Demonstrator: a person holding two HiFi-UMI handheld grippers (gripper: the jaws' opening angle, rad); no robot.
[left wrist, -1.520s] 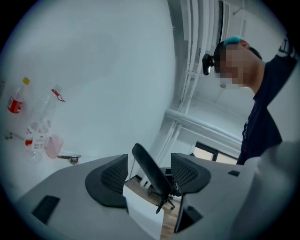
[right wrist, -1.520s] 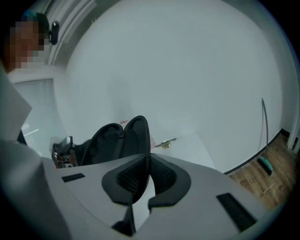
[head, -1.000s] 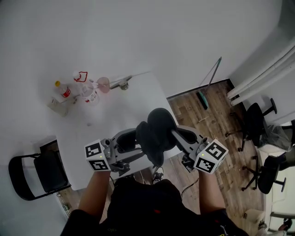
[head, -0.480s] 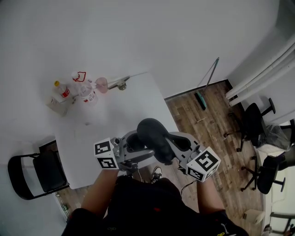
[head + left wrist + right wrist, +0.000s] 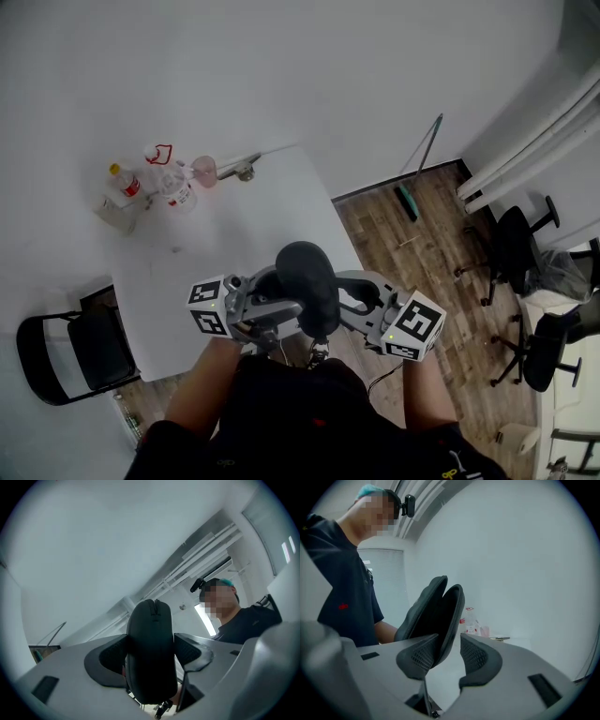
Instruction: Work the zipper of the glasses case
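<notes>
The black glasses case [image 5: 305, 279] stands upright above the near table edge, clamped at its lower end by my left gripper [image 5: 277, 302]. In the left gripper view both pads press the sides of the case [image 5: 150, 634], its zipper seam running over the top; that left gripper [image 5: 151, 652] is shut on it. In the right gripper view the case [image 5: 433, 606] gapes in a narrow V. My right gripper [image 5: 449, 654] has just been opening: the case's edge lies between the jaws against the left pad [image 5: 419, 657], with a gap to the right one. It shows as right gripper [image 5: 352, 298] in the head view.
The white table [image 5: 234, 234] carries bottles [image 5: 178, 190] and a pink cup [image 5: 205, 170] at its far left corner. A black folding chair [image 5: 70, 354] stands at the left. Office chairs [image 5: 520, 258] and a broom [image 5: 412, 197] are on the wood floor at the right.
Both hands have drawn closer together and nearer my body, taking the case slightly left. The right gripper's jaws have parted from the case.
</notes>
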